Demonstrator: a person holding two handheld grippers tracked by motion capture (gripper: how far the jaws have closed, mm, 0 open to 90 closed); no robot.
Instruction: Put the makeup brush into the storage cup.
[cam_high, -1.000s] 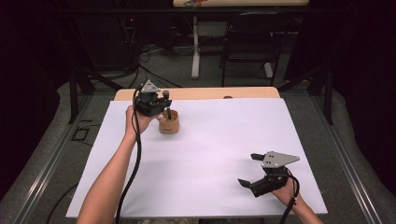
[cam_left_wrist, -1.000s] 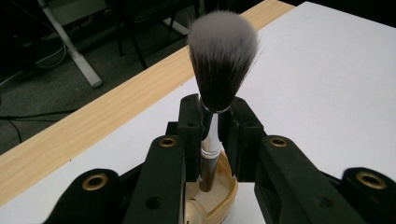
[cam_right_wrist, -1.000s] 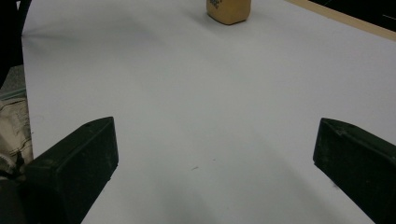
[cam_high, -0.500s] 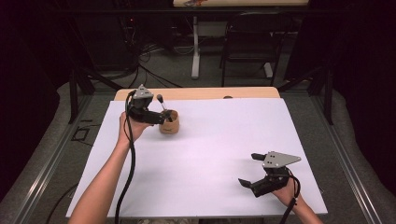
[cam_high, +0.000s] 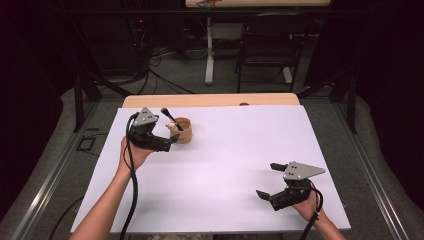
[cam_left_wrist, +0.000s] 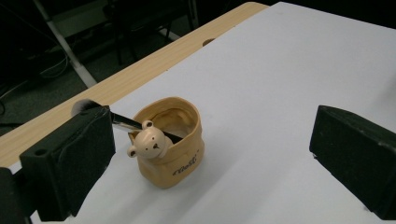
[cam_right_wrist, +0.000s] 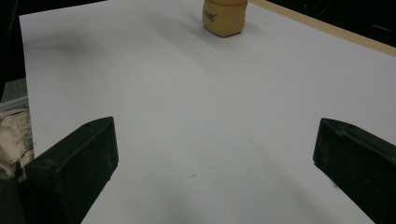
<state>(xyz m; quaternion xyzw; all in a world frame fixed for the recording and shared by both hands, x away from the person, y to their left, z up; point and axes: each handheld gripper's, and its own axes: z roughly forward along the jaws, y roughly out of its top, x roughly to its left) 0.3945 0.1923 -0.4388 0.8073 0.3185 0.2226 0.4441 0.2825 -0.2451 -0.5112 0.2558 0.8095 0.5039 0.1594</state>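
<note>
Left tool (cam_high: 167, 141) has backed off, opening; its pad hides brush (cam_left_wrist: 140, 126).

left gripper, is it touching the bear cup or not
Apart. In the left gripper view the left gripper has open jaws standing wide on either side of the bear cup, with white table cover visible between each jaw and the cup.

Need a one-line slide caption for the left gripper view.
Open left gripper facing a tan bear-faced cup holding a black-handled brush on the white table cover.

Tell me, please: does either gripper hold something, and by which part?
Nothing is held. The left gripper and right gripper are open; the black brush rests in the tan bear cup.
</note>
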